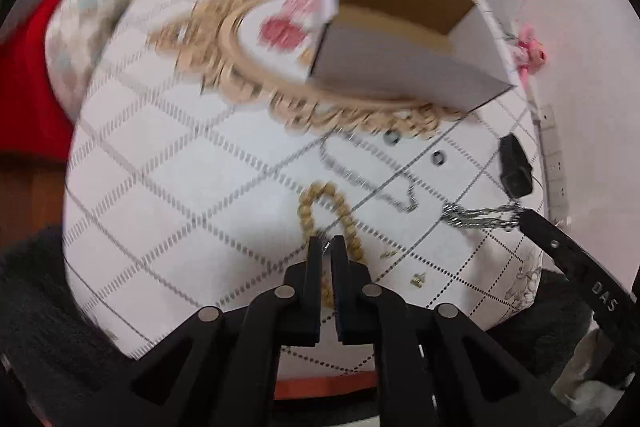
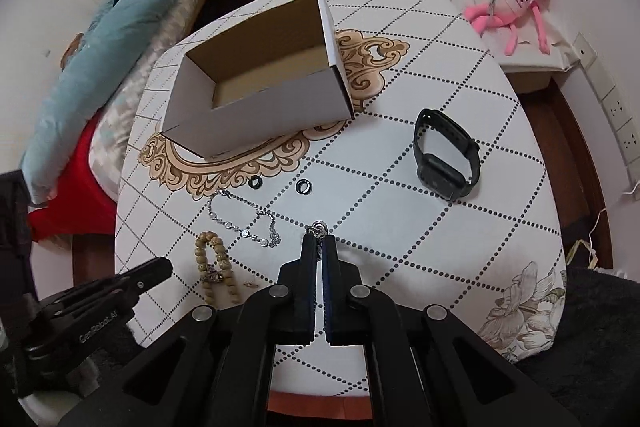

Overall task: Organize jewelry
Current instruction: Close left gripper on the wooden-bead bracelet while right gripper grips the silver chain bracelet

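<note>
Here the bench (image 2: 460, 267), draped in a white cloth with dotted diamond lines and a tan scroll ornament, fills both views. On its far half stands the open cardboard box (image 2: 260, 83), white outside, brown inside, nothing visible in it. To the right of the box lies a black smartwatch (image 2: 446, 157), strap looped. Nearer, the left tool (image 1: 327, 241) is clenched on the wooden bead bracelet (image 1: 320, 199), whose tan loop pokes out beyond the fingertips; the right-wrist view shows the rest of the beads trailing back along the cloth. The right tool (image 2: 319, 237) is likewise clenched, grasping a silver chain (image 2: 318, 227): a few links show at its tips, and from the left wrist the chain hangs in a bunch from that tool, off the cloth. Between the two lies a thin silver bracelet (image 2: 244, 223) set with small clear stones, flat on the cloth. Beyond it, just before the ornament, sit two small dark rings (image 2: 255, 183), apart from each other.
</note>
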Tool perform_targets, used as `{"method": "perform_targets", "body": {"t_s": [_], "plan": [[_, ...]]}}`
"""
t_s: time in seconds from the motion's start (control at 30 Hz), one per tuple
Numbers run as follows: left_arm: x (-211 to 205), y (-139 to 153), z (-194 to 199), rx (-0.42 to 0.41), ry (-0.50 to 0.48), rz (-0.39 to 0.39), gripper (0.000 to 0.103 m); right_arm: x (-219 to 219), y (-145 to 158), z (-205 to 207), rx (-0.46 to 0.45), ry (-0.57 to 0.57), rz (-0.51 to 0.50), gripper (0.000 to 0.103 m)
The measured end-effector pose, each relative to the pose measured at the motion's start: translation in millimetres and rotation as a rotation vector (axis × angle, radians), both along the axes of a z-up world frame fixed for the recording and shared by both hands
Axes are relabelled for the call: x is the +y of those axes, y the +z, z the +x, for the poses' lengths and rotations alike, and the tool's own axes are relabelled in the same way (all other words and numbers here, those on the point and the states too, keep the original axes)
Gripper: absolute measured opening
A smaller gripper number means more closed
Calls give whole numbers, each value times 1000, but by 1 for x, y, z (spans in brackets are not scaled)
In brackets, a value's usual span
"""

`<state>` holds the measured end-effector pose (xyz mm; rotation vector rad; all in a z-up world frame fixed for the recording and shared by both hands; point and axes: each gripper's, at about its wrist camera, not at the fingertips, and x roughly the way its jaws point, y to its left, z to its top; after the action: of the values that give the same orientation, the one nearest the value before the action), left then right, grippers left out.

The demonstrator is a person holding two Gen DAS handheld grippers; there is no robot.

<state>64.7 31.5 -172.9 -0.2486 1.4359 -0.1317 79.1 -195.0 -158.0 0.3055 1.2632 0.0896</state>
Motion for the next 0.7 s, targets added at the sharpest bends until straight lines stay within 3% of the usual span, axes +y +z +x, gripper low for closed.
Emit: {"method": "perform_targets", "body": {"t_s": [0.07, 0.17, 0.33, 0.43, 0.47, 0.63, 0.67, 0.7], "plan": [[3, -15, -2, 50, 29, -25, 10, -4, -4, -1, 11, -11, 2, 1], [-2, -29, -4, 72, 15, -8, 31, -13, -12, -5, 33, -32, 1, 1], [-22, -29, -8, 30, -59, 70, 32, -20, -24, -11, 58, -51, -5, 1], [-27, -26, -11, -17, -80, 53, 25, -23, -28, -13, 67, -61, -3, 1], [-28, -25, -12, -25, -92, 49, 15, -23, -29, -13, 68, -63, -1, 1], [-28, -19, -14, -32, -110, 58, 10, -21, -21, -13, 50, -57, 15, 1], [-26, -17, -14, -40, -106, 52, 0, -21, -19, -12, 44, -55, 20, 1], [-23, -13, -15, -43, -107, 46, 0, -20, -15, -11, 37, -54, 30, 1]]}}
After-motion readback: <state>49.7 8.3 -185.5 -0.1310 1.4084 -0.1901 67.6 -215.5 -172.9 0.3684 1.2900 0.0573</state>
